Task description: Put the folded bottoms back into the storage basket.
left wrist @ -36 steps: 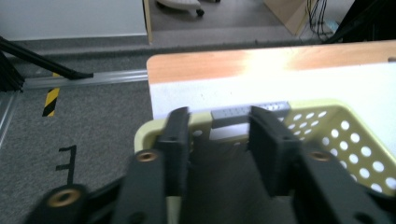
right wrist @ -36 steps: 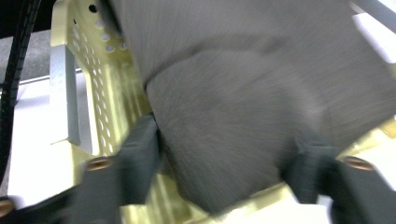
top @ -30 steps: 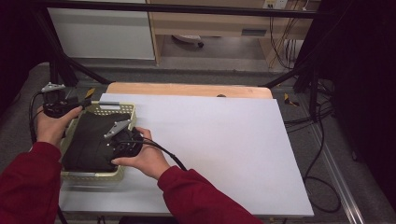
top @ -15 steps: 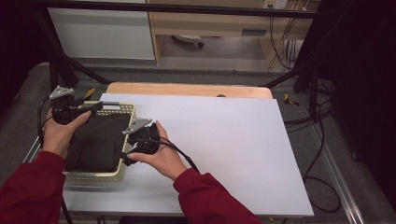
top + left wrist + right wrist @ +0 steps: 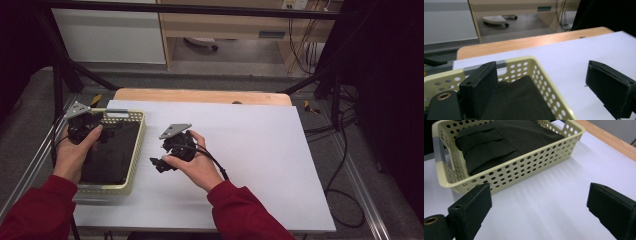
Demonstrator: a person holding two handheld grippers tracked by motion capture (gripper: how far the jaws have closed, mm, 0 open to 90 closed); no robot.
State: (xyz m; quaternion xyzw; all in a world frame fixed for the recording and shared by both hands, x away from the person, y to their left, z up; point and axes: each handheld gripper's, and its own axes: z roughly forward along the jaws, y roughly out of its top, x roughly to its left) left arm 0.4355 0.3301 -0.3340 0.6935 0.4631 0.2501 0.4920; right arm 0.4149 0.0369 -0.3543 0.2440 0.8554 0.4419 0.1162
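Both claws gape empty by the basket (image 5: 135,150): left claw (image 5: 549,92) over its far rim, right claw (image 5: 536,212) beside it. Best reach squarely for the dark cloth (image 5: 499,142).

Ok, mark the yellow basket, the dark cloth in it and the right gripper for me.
yellow basket (image 5: 524,173), right gripper view, on its perforated side wall.
dark cloth (image 5: 499,140), right gripper view, on its folded top.
right gripper (image 5: 159,163), high view, between its jaw tips.

Dark red sleeves (image 5: 30,212) cover both forearms, and each hand grips a black gripper (image 5: 172,150) topped by a grey three-cornered plate (image 5: 174,130), a black cable (image 5: 212,160) trailing behind.
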